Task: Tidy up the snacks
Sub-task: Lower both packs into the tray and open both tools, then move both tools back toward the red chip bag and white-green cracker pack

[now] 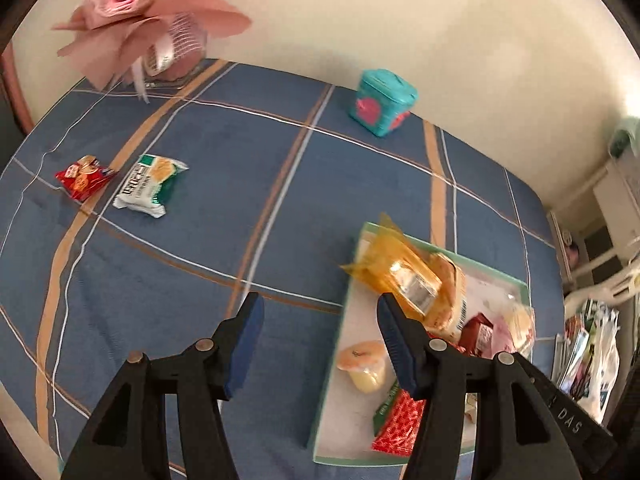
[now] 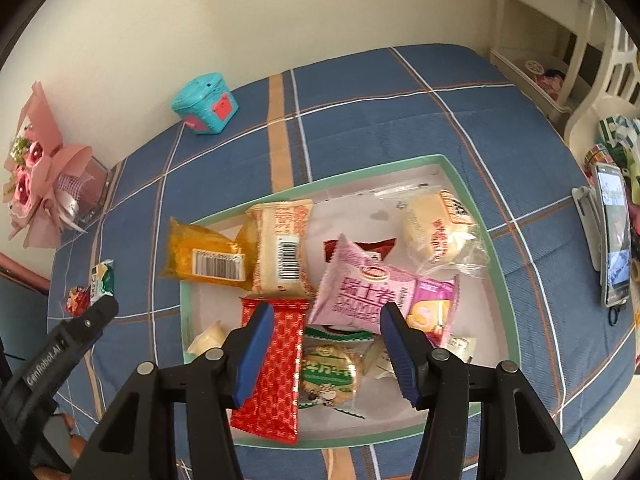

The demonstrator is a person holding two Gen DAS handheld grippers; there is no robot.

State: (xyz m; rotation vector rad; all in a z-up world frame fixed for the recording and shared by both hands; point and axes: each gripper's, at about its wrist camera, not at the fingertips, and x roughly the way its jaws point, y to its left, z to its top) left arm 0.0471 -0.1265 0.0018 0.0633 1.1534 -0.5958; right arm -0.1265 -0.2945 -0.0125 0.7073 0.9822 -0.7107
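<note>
A green-rimmed white tray (image 2: 486,236) on the blue plaid table holds several snack packs: an orange pack (image 2: 204,258), a beige pack (image 2: 280,252), a pink Swiss-roll pack (image 2: 360,292), a red pack (image 2: 276,364) and a green cookie pack (image 2: 330,368). My right gripper (image 2: 326,320) is open and empty, just above the tray's near half. My left gripper (image 1: 320,316) is open and empty over the cloth at the tray's left edge (image 1: 340,340). A red snack (image 1: 84,176) and a green-white snack (image 1: 150,186) lie loose at the far left.
A teal box (image 1: 382,102) stands by the wall. A pink paper bouquet (image 1: 148,20) sits at the back left corner. A phone on a stand (image 2: 614,236) is at the table's right edge. White shelving (image 2: 560,40) stands beyond the table.
</note>
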